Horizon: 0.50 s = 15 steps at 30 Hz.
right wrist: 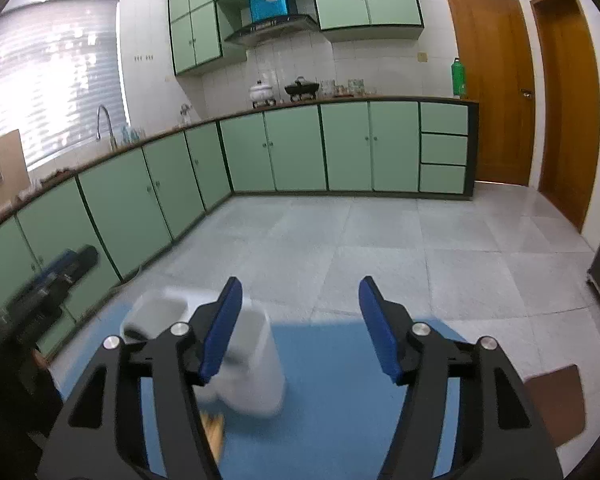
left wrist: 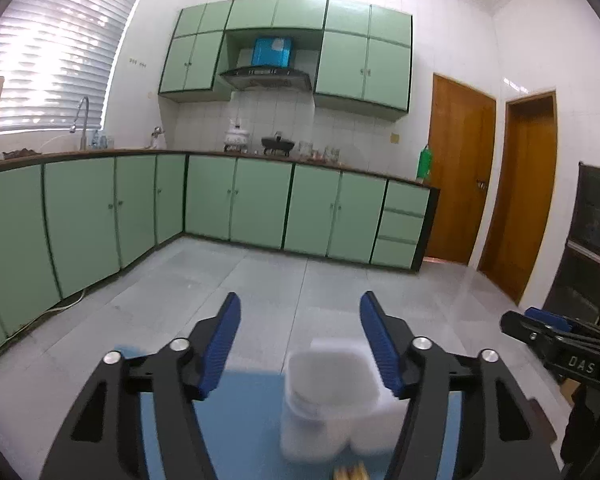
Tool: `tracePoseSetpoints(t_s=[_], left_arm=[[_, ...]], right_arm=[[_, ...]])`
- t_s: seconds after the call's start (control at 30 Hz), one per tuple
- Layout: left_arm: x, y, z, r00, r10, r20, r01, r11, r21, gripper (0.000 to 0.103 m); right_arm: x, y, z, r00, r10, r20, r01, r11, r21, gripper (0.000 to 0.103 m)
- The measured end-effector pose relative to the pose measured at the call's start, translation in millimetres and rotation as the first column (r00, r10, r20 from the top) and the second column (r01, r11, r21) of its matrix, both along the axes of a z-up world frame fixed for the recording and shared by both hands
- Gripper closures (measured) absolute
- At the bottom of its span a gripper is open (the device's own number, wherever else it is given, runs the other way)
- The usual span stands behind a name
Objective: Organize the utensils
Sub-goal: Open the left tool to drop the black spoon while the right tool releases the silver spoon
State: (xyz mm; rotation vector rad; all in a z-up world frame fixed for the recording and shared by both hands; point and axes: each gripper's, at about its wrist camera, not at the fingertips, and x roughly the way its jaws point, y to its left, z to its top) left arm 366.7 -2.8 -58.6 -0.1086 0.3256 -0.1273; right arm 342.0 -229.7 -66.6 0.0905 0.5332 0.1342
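Observation:
A white plastic utensil holder [left wrist: 332, 400] with upright compartments stands on a blue mat [left wrist: 244, 420], blurred, below and slightly right of my left gripper [left wrist: 300, 304]. That gripper is open with nothing between its blue pads [left wrist: 220, 348]. Pale wooden utensil ends [left wrist: 350, 472] show at the bottom edge. In the right wrist view the same holder [right wrist: 256, 364] sits partly behind the left finger of my right gripper [right wrist: 300, 286], which is open and holds nothing. Wooden utensil ends [right wrist: 214, 428] lie on the blue mat [right wrist: 340, 400] by the holder's base.
The right gripper [left wrist: 556, 340] shows at the right edge of the left wrist view, and the left gripper [right wrist: 60, 276] at the left of the right wrist view. Beyond the mat lie grey floor tiles [right wrist: 380, 240], green cabinets [left wrist: 236, 200] and wooden doors [right wrist: 488, 80]. A brown board [right wrist: 560, 404] lies at right.

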Motion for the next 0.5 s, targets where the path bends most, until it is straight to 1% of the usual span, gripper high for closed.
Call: tracePoseSetpoints(t_s=[0.07,0.1,0.17,0.23,0.3,0.4,0.5], left_arm=[[-27,4,-8,0.998,-0.015,-0.055,0.015,1.0,0.003,0.034],[-36,4,-11,0.997,-0.015,-0.078,0.016,1.0,0.007,0.033],[-64,3,-26,0.99,-0.023,-0.141,0.029,0.999,0.036,0.028],[-90,0,-44,0.978,-0.03,-0.208,0.046,0.996,0.072,0.025],[-113,-3,-64,0.958,-0.025,-0.285,0.057,0.993,0.104,0.024],[-138,0,-91,0.928,-0.005,-0.373,0.049,0.993,0.109,0.024],[-155,6,-111,0.903,0.024,-0.428,0.031,0.992,0.12,0.024]], right_arm=[[-27,-1,-13,0.999,0.009,-0.035,-0.009,1.0,0.002,0.032],[-42,-1,-20,0.998,0.012,-0.055,-0.011,1.0,0.002,0.032],[-74,0,-37,0.995,0.018,-0.098,-0.016,1.0,0.021,0.029],[-99,4,-53,0.989,0.032,-0.145,-0.026,0.999,0.04,0.028],[-125,13,-72,0.978,0.048,-0.204,-0.039,0.998,0.048,0.028],[-161,35,-96,0.962,0.068,-0.263,-0.064,0.998,0.023,0.028],[-185,53,-111,0.949,0.093,-0.3,-0.094,0.995,0.01,0.028]])
